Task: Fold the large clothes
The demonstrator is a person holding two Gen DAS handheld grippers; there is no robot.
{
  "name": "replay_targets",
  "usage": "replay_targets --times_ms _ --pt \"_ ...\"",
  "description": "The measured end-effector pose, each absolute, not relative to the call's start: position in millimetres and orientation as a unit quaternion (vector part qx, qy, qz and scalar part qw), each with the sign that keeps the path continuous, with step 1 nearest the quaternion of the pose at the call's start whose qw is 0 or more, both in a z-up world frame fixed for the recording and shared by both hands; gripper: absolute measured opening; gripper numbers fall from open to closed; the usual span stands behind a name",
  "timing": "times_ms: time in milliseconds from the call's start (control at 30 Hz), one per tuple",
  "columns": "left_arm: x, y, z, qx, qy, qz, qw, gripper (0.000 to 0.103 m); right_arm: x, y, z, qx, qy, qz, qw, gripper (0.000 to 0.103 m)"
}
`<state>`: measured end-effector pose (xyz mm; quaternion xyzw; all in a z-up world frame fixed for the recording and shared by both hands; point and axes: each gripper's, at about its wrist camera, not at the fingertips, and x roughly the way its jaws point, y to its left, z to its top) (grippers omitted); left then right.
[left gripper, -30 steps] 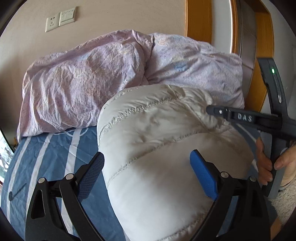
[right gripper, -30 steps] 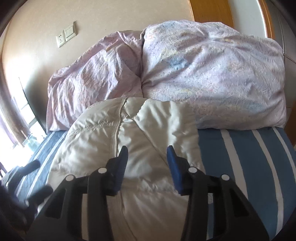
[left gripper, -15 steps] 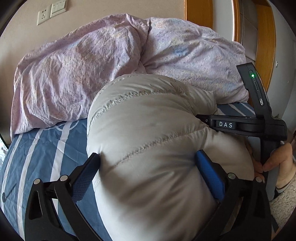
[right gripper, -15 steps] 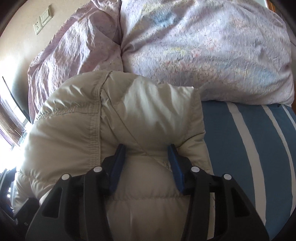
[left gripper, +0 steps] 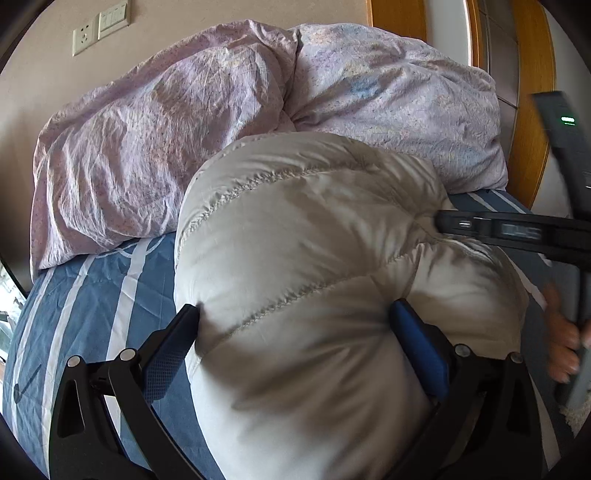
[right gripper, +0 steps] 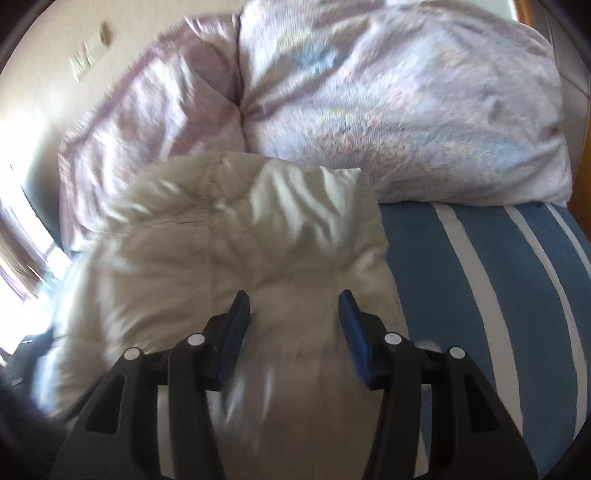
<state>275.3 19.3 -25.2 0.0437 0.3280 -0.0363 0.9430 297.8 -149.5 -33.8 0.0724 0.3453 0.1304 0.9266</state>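
Observation:
A cream quilted puffer jacket lies bundled on the blue striped bed sheet. My left gripper is wide open, its jaws straddling the jacket's near bulge and pressing into it. My right gripper is open with its jaws over the jacket; the right wrist view is motion-blurred. The right gripper's black body shows in the left wrist view, its tip touching the jacket's right side, with a hand on its handle.
A crumpled lilac duvet is piled at the bed's head, right behind the jacket; it also shows in the right wrist view. A wall with a socket lies beyond, and a wooden frame stands at the right.
The right gripper has opened wider and pulled back a little from the jacket, moving fast. The left gripper stays open around the bulge, and the jacket has puffed up slightly.

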Motion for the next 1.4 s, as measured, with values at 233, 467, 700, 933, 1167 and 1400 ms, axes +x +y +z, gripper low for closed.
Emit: replay_targets --times_ms 233,467,700,933,1167,1400 --pt "276.1 15.7 -26.8 0.049 0.330 -0.030 0.942 0.102 259.1 -138.1 -47.4 0.000 0.352 0.113 0.929 0.056" --pt "276.8 5.4 -29.9 0.066 0.320 -0.005 0.945 0.102 277.2 -147.5 -79.7 0.045 0.366 0.125 0.921 0.061" --pt "241.3 17.0 -8.2 0.036 0.307 -0.021 0.951 0.102 244.2 -160.9 -53.3 0.062 0.342 0.131 0.929 0.057" --pt "224.7 12.5 -15.0 0.055 0.317 -0.029 0.947 0.102 229.1 -149.4 -62.6 0.023 0.358 0.112 0.927 0.058" --pt "238.8 3.2 -32.6 0.052 0.337 -0.017 0.940 0.102 250.6 -156.4 -81.2 0.043 0.382 0.125 0.914 0.060" --pt "239.3 3.5 -32.2 0.051 0.342 -0.010 0.938 0.102 246.0 -161.2 -81.1 0.060 0.374 0.126 0.917 0.065"
